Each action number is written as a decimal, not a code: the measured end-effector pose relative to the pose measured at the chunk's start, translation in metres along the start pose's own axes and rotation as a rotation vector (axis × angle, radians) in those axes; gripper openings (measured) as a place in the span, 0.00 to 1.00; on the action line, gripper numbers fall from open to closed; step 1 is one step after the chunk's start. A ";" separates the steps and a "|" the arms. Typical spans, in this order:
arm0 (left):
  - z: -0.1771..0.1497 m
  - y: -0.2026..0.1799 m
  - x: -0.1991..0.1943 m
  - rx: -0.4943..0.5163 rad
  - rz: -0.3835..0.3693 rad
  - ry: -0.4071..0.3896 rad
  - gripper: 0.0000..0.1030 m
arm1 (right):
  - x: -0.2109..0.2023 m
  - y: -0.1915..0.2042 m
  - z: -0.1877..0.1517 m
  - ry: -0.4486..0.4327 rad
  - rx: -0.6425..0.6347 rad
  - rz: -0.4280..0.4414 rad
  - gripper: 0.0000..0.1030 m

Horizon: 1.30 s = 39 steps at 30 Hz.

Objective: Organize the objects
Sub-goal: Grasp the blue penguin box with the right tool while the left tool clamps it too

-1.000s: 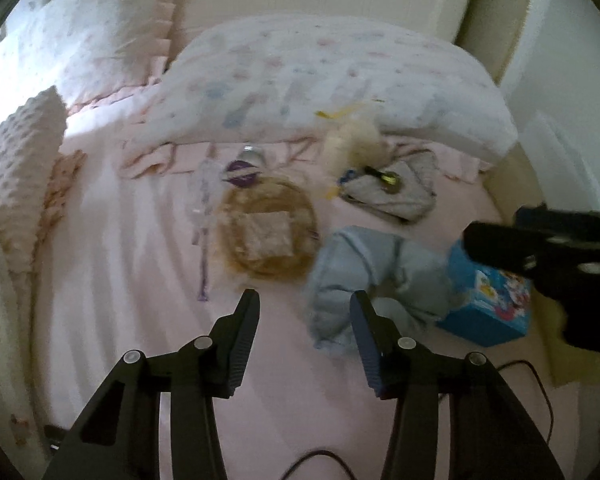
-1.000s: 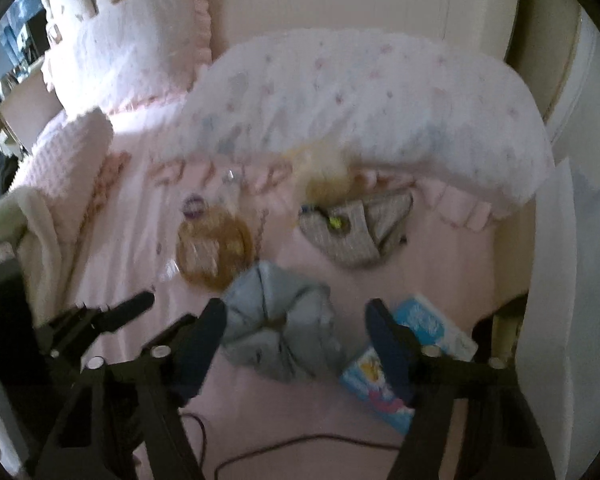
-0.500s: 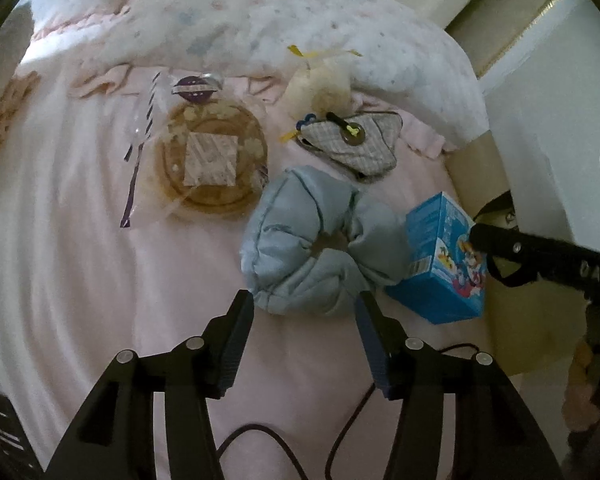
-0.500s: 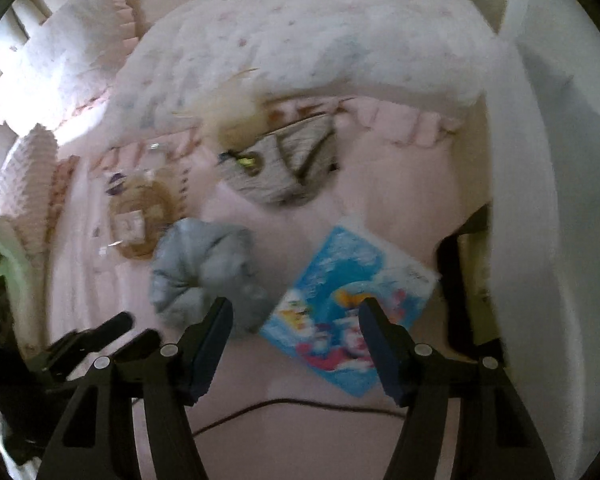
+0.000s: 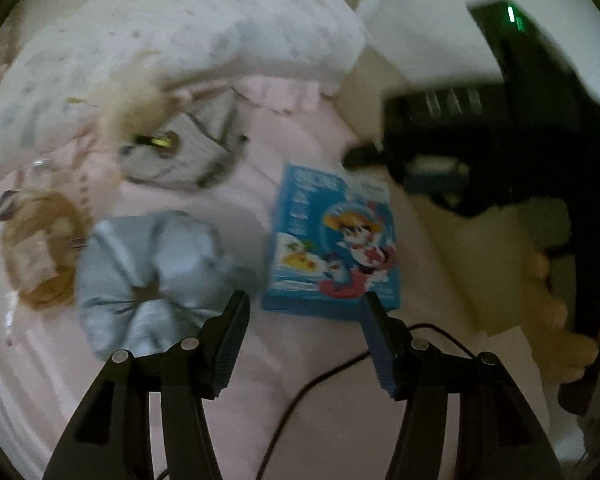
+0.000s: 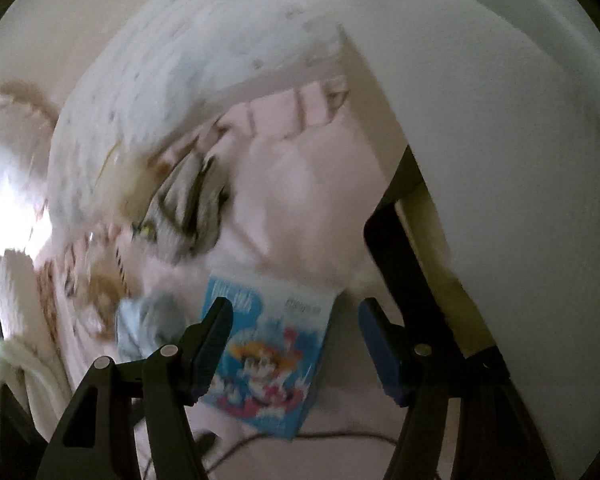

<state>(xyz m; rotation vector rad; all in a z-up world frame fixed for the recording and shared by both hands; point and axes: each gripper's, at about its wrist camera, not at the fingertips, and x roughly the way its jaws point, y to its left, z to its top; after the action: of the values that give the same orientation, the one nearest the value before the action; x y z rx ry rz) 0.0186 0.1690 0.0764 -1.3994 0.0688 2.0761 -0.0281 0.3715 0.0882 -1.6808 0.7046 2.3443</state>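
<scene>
A blue cartoon-printed box (image 5: 332, 240) lies flat on the pink bed sheet (image 5: 340, 420). My left gripper (image 5: 306, 308) hovers just short of its near edge, jaws opening, nothing between them. In the right wrist view the same blue box (image 6: 268, 352) lies between and beyond the fingers of my right gripper (image 6: 294, 314), which stands open above it without pressing it. A light blue scrunchie (image 5: 152, 276) lies left of the box. A grey checked pouch (image 5: 184, 152) and a round wrapped biscuit (image 5: 40, 248) lie farther back. The right gripper's body (image 5: 480, 136) shows at the right of the left wrist view.
A large floral pillow (image 5: 172, 40) and a pale fluffy thing (image 5: 132, 92) sit behind the objects. A black cable (image 5: 320, 380) runs over the sheet near my left fingers. The bed's edge and a white wall (image 6: 500, 160) are on the right. A hand (image 5: 560, 308) holds the right tool.
Both views have swung right and down toward the blue box, which now lies ahead of both grippers. The left jaws stand wider. The right gripper has rolled and come over the box.
</scene>
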 end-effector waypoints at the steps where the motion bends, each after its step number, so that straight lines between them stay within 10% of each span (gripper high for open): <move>1: 0.000 -0.002 0.004 -0.001 -0.006 0.010 0.55 | 0.000 -0.001 0.004 -0.008 0.003 0.005 0.62; 8: -0.002 -0.008 0.025 -0.005 -0.045 0.050 0.56 | 0.018 0.003 0.030 -0.062 -0.036 0.044 0.62; 19: -0.017 -0.008 0.058 -0.025 -0.057 0.131 0.56 | 0.047 -0.015 0.014 0.133 0.074 0.236 0.70; 25: 0.011 -0.007 -0.002 -0.023 -0.054 -0.074 0.52 | 0.025 0.015 -0.014 0.268 0.056 0.339 0.73; 32: 0.015 0.005 -0.018 -0.056 0.018 -0.091 0.62 | -0.018 0.026 -0.005 0.105 -0.009 0.280 0.72; 39: 0.008 0.038 0.015 -0.145 -0.154 -0.010 0.62 | 0.024 0.017 0.012 0.167 -0.069 0.140 0.72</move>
<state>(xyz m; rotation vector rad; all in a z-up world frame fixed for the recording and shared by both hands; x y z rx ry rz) -0.0113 0.1480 0.0559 -1.4317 -0.1920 1.9935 -0.0535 0.3594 0.0736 -1.9344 0.8034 2.3651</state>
